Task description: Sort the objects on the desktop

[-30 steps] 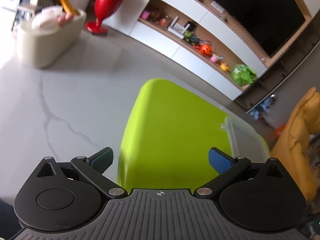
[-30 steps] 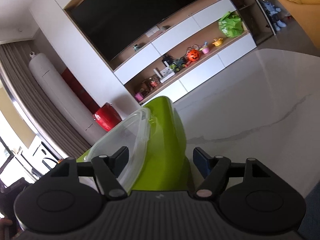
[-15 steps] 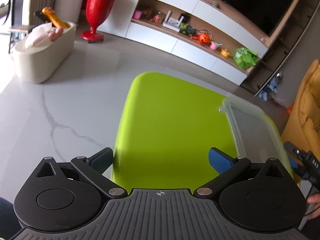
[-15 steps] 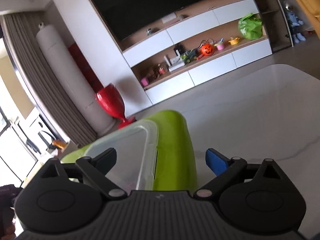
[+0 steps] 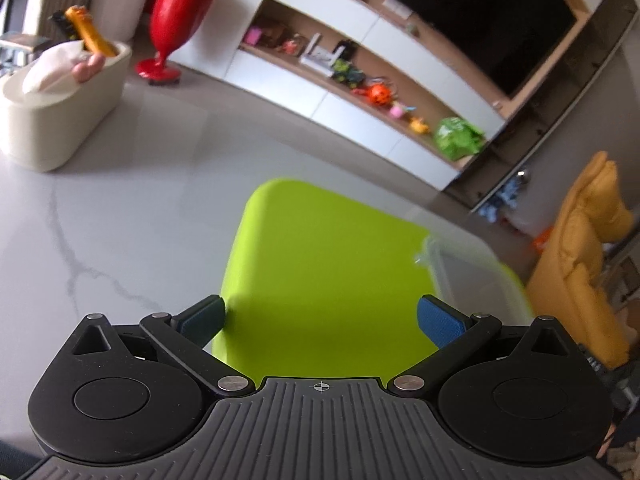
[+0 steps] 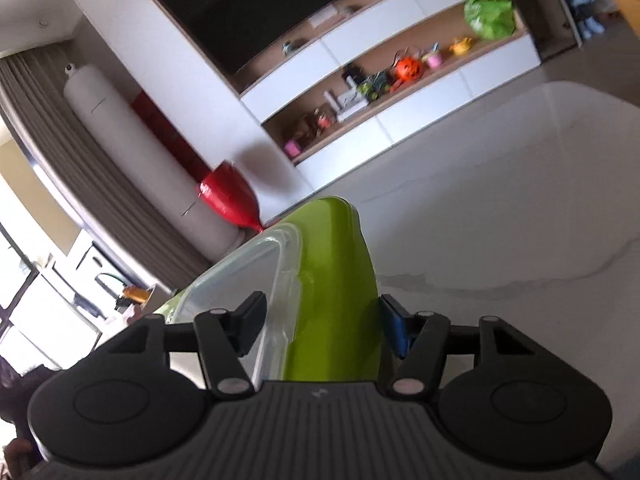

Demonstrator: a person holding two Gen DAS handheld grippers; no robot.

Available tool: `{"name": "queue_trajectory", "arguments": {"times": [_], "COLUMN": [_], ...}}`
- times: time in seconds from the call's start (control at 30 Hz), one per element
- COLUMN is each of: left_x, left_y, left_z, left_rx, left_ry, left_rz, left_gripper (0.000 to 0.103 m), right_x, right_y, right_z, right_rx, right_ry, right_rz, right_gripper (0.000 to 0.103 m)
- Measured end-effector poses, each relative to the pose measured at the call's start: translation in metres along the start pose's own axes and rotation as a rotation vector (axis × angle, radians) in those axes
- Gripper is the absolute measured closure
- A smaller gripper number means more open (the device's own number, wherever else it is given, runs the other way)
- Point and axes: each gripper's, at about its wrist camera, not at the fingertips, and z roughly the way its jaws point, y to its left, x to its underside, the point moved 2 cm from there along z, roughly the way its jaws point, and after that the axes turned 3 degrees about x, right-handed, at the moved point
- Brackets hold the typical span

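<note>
Here the green box [image 5: 320, 280] lies straight ahead of both grippers, its long side running away from the left gripper [image 5: 320, 320], whose fingers stand wide with the left pad touching the box's near corner. The right gripper [image 6: 320, 328] straddles the box's other end, narrower, pads close on either side of the wall and the clear lid [image 6: 240, 280]; whether it grips I cannot tell. What the box holds is hidden. Well beyond the box, left, a cream tub [image 5: 60, 120] holds a tissue and an orange toy [image 5: 90, 36].
</note>
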Motion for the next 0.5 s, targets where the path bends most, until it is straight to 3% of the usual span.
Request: {"name": "queue_trajectory", "arguments": {"times": [0.17,0.23,0.3,0.37,0.4,0.5], "left_x": [-0.008,-0.005,0.0,0.006,0.008,0.011], "left_y": [-0.006,0.003,0.017,0.038,0.05,0.088], "left_z": [-0.003,-0.01,-0.014,-0.013,-0.011,0.005], "left_rx": [0.044,0.024,-0.014,0.003,0.054,0.337], "left_ry": [-0.011,-0.025,-0.015,-0.005,0.001,0.034], "left_rz": [0.006,-0.012,-0.033,-0.107,-0.158,-0.341], "left_gripper": [0.0,0.0,0.0,0.0,0.0,0.0], "right_x": [0.001,0.005,0.009,0.013,0.015,0.016], "right_y": [-0.011,-0.017,-0.022,-0.025,-0.028,-0.037], "right_z": [0.01,0.007,0.0,-0.004,-0.004,-0.005], "right_rx": [-0.014,-0.016,-0.004,0.002,-0.006,-0.044], "right_ry": [0.002,-0.001,-0.015,-0.018,-0.009,0.005], "right_rz": [0.034,0.039,0.032,0.013,0.011,0.06], "right_gripper": [0.039,0.039,0.028,0.021,0.022,0.022]}}
